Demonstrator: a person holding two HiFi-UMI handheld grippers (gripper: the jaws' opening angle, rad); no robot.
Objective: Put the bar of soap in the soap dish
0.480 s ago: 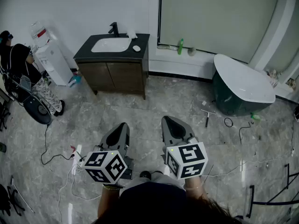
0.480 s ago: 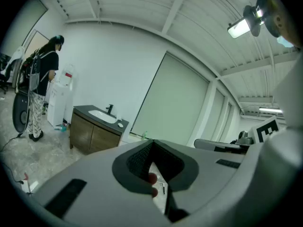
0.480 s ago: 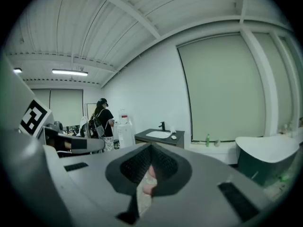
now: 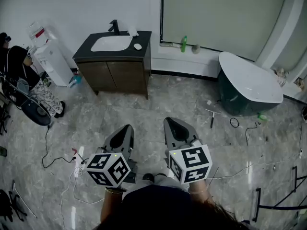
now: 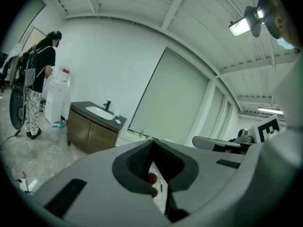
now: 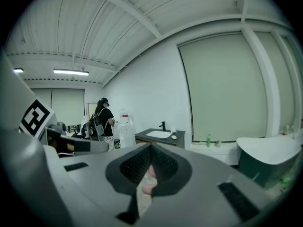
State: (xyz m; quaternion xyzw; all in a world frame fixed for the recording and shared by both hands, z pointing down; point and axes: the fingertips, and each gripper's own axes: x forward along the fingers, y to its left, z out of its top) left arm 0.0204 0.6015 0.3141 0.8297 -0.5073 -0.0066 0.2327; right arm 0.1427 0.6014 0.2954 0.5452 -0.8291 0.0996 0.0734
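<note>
A dark vanity (image 4: 115, 63) with a white basin (image 4: 111, 43) stands far ahead against the wall. On its countertop, right of the basin, lies a small white oval object (image 4: 137, 46), either the soap or the dish; I cannot tell which. It also shows as a white oval (image 5: 117, 121) in the left gripper view and as a white oval (image 6: 173, 137) in the right gripper view. My left gripper (image 4: 125, 128) and right gripper (image 4: 171, 122) are held side by side close to the body, well short of the vanity. Both are shut and hold nothing.
A dark freestanding bathtub (image 4: 249, 87) stands at the right. A green bottle (image 4: 183, 43) sits on the wall ledge. A water dispenser (image 4: 53, 61) and a person in black (image 4: 14, 63) are at the left. Cables (image 4: 57, 159) and small tools (image 4: 212, 121) lie on the marble floor.
The head view has shifted slightly, so the vanity sits a little higher and further left in the picture. Both grippers stay side by side and shut.
</note>
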